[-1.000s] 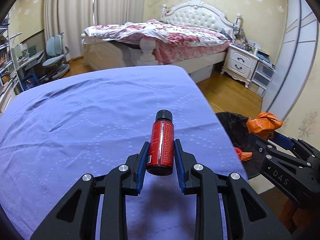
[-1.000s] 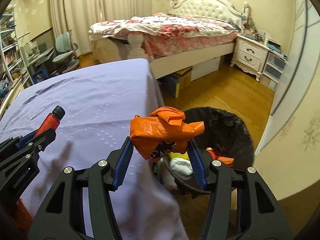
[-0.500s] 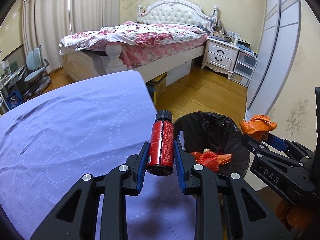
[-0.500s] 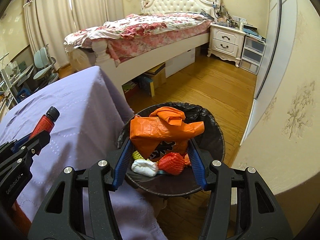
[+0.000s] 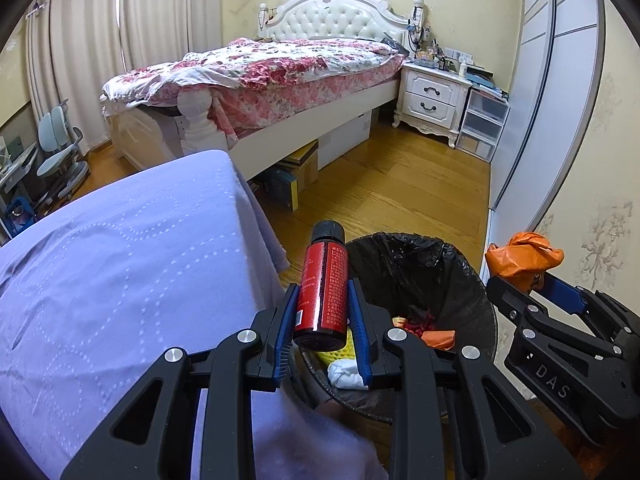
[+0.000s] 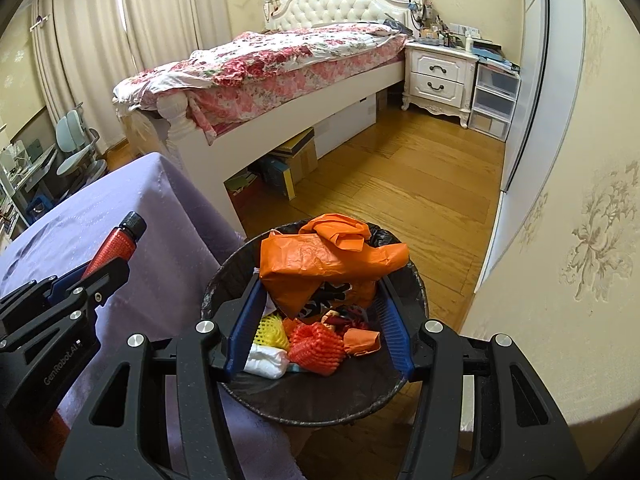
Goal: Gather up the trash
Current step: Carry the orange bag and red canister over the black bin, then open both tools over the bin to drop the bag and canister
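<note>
The step in hand, as I judge it, is to drop both pieces of trash into the trash bin (image 6: 316, 400), which stands on the wooden floor just beside the bench (image 5: 120, 280) with the purple cloth.

On the left, the left tool (image 5: 322, 314) is pinching a red bottle (image 5: 324, 288) with a black cap. The blue pads press on both sides of its lower body, and the cap points away from the camera. In the left wrist view the bottle sits over the near left part of the bin's rim, close to the hanging edge of the cloth. To do this well, I would bring the left tool a little more toward the middle of the opening before the pads spread, because a round, hard bottle that meets the rim may bounce or roll onto the floor. A low release is also safer for it.

On the right, the right tool (image 6: 318, 308) is pinching a crumpled orange bag (image 6: 320, 268) between its blue pads, with the pads rather wide apart because the bag is bulky. In the right wrist view the bag appears right above the opening, over the red net, the yellow net and the white paper that already lie inside. It is light and soft, so it can simply fall, but it may cling to one pad; a wide spread of the pads should free it.
</note>
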Action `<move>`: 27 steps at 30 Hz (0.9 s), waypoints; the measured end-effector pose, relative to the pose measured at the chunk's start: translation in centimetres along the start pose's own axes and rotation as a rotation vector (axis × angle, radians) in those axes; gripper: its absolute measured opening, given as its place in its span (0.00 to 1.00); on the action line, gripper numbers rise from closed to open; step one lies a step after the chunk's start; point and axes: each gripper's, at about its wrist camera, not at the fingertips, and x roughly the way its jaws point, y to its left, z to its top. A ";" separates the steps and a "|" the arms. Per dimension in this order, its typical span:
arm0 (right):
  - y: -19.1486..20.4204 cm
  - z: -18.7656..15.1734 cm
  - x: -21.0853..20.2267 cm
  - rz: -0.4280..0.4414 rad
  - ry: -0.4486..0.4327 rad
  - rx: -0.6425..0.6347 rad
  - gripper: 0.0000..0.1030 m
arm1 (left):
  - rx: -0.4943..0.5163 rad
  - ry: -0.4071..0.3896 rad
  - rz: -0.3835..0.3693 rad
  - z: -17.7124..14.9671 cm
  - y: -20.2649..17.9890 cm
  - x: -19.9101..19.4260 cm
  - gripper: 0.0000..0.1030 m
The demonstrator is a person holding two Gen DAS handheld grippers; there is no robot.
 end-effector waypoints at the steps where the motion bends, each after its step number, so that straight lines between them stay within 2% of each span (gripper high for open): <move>1: -0.3 0.1 0.3 0.001 0.005 0.007 0.52 | 0.005 0.002 -0.001 0.1 -0.2 0.2 0.27; 15: -1.3 0.6 2.4 -0.023 0.028 0.044 0.54 | 0.028 0.030 -0.014 0.7 -1.7 1.6 0.27; 17: -1.4 0.5 2.4 -0.027 0.025 0.051 0.54 | 0.030 0.029 -0.012 0.6 -1.8 1.6 0.40; 22: -1.5 0.5 2.2 -0.039 0.015 0.055 0.59 | 0.030 -0.005 0.002 0.8 -1.8 0.9 0.62; 27: -1.8 0.6 1.8 -0.054 0.011 0.067 0.63 | 0.029 -0.027 0.019 0.9 -1.6 0.3 0.70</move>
